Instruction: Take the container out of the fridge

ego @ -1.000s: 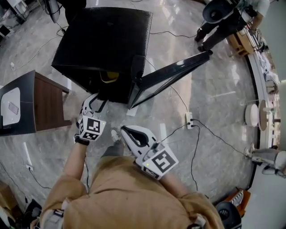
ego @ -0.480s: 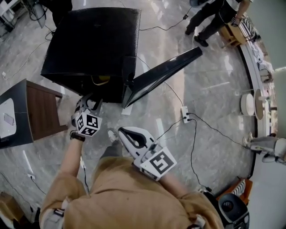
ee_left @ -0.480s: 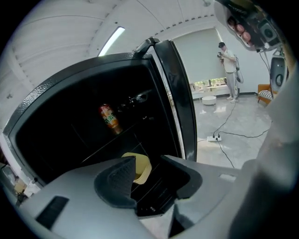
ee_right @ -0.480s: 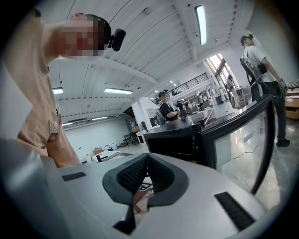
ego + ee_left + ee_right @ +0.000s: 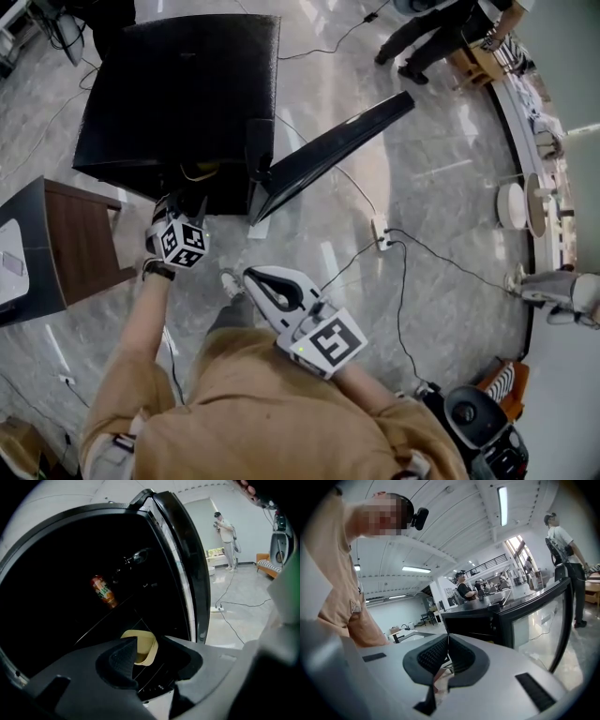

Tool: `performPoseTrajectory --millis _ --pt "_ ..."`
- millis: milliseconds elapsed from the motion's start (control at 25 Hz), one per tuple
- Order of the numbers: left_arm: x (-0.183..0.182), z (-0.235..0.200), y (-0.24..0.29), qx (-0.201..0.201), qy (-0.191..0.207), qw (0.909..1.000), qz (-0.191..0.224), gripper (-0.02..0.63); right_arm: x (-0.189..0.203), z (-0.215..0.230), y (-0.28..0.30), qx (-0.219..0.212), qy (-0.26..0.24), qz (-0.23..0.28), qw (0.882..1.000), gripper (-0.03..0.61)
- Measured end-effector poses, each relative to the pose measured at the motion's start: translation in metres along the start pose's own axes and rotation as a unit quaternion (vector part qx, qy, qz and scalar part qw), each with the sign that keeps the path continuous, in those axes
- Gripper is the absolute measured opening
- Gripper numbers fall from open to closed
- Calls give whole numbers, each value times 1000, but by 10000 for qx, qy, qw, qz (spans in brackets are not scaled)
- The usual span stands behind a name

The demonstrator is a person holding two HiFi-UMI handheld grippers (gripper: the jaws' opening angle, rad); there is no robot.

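**Operator:** Report claw state and the location of the target.

**Technician:** The left claw (image 5: 149, 641) is open and holds nothing. It points into the small black cabinet fridge (image 5: 178, 84). The pale cream, round-cornered plastic container (image 5: 146, 652) sits on the dark wire shelf (image 5: 117, 620) inside the fridge and shows in the gap between the jaws. Contact with either pad cannot be confirmed. The right claw (image 5: 447, 644) is closed, pads together on nothing, and is held back near the person's body.

**Operator:** List the hazards for the extraction.

**Technician:**
1. The left pad overlaps only the container's near edge. Closing there risks a shallow rim grip, and the container may tilt or slip when it is lifted.
2. The container looks thin-walled. Excess closing force may deform it.
3. A bottle with an orange-red label (image 5: 104, 591) stands further back in the compartment. Over-reaching may knock it over.
4. The glass-fronted fridge door (image 5: 328, 155) stands open just to the right of the opening. A wide sideways withdrawal may strike its edge.
5. The interior is dark, so depth is hard to judge. The jaws may catch the shelf wires.

**Operator:** Is there a floor hazard?

**Technician:** A black cable (image 5: 412, 272) runs across the marble floor to the person's right. Stepping back over it risks a trip.
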State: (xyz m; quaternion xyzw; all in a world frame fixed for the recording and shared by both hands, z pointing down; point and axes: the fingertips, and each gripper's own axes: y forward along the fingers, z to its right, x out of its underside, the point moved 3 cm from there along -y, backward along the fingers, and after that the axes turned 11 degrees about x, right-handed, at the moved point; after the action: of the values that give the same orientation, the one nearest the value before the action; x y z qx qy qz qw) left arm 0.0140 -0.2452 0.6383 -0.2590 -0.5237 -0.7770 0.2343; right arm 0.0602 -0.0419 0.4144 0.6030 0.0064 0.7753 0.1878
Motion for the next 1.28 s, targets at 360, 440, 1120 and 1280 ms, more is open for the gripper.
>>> performPoseTrajectory --millis 360,440,1120,1280 --pt "17 -15 39 138 -128 9993 -336 149 -1 -2 7 31 -143 -35 9999 0" --pt "18 -17 44 148 -149 9991 -374 149 -2 -3 8 47 -146 -26 9999 0" --pt "37 -21 79 334 -216 9979 -508 144 1 21 13 696 -60 -99 9975 0" --pt "39 -22 86 406 -186 9975 -543 143 2 22 14 781 -22 -116 9969 0"
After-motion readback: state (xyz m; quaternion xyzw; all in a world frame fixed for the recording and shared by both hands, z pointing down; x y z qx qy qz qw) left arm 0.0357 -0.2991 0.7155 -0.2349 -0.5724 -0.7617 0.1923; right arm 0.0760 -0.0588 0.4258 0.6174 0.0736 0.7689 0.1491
